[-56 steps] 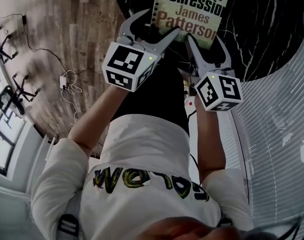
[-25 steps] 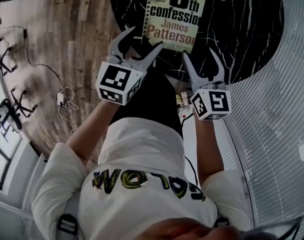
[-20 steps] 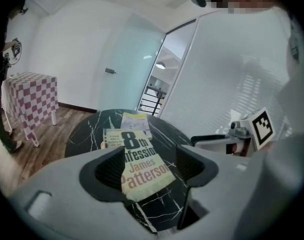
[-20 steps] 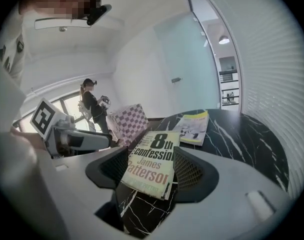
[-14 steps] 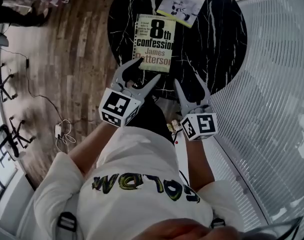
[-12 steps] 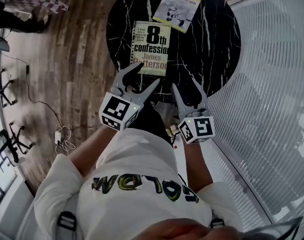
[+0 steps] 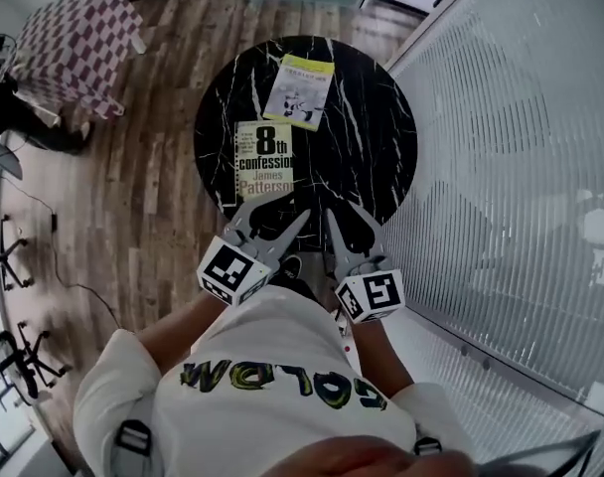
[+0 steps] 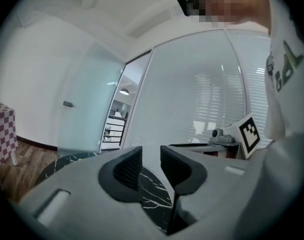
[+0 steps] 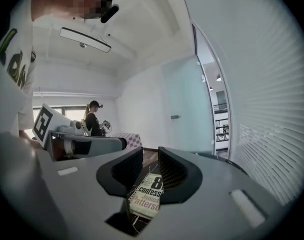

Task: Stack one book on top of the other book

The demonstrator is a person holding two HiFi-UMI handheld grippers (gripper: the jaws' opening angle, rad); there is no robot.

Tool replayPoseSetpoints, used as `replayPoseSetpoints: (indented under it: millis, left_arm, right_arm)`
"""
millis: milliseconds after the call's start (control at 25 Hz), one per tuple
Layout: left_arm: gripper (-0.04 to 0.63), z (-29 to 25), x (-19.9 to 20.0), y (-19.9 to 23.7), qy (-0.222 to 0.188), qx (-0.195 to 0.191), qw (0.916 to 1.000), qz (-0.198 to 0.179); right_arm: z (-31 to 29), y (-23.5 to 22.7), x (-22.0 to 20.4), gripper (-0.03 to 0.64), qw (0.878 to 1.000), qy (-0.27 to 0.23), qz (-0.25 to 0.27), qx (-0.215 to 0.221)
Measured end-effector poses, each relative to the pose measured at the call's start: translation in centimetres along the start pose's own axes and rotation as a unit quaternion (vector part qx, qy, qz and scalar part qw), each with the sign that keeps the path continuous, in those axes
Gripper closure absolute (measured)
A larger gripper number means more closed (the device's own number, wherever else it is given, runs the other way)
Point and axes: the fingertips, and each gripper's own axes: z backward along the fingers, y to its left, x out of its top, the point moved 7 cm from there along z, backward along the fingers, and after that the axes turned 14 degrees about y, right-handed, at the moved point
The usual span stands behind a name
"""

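Hovering empty, left tongs (image 8: 151, 161) and right tongs (image 9: 150, 166) have just been closing, jaws slightly apart; novel (image 7: 264, 162) and yellow book (image 7: 300, 90) lie ahead, unstacked. Both probably light, floppy, slick: pinch near the spine.

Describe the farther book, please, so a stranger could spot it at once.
Find the round black marble table. Two books lie on it: the far book is tilted with a yellow top band, unlike the nearer 8th confession book.

black marble table (image 7: 381, 127) | checkered table (image 7: 78, 43) | wood floor (image 7: 143, 217) | slatted wall (image 7: 521, 167)
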Motion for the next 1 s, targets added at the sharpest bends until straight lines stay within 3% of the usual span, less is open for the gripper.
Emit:
replayPoseSetpoints:
  millis: [160,320,720,1000]
  left_arm:
    - [0.477,0.4,1.7,-2.9,-0.020,-0.027,0.9993,-0.018]
    - [0.519,0.5,3.4,-4.9,-0.039,-0.043,0.9976,-0.036]
    - [0.591,1.3,4.1,-8.4,-0.046,-0.075,0.9952,-0.041]
    - [0.594,1.1,4.4,-9.3,-0.047,-0.077,0.9951,-0.041]
  right_arm:
    - [2.9,0.9,1.3,0.564,1.000,-0.022,0.010,-0.004]
    - [5.1,1.1,2.1,0.611,0.999,-0.046,0.013,-0.015]
    - [9.2,2.4,2.6,0.614,0.997,-0.076,0.006,-0.030]
    - [10.1,2.8,2.8,0.615,0.996,-0.087,0.013,-0.031]
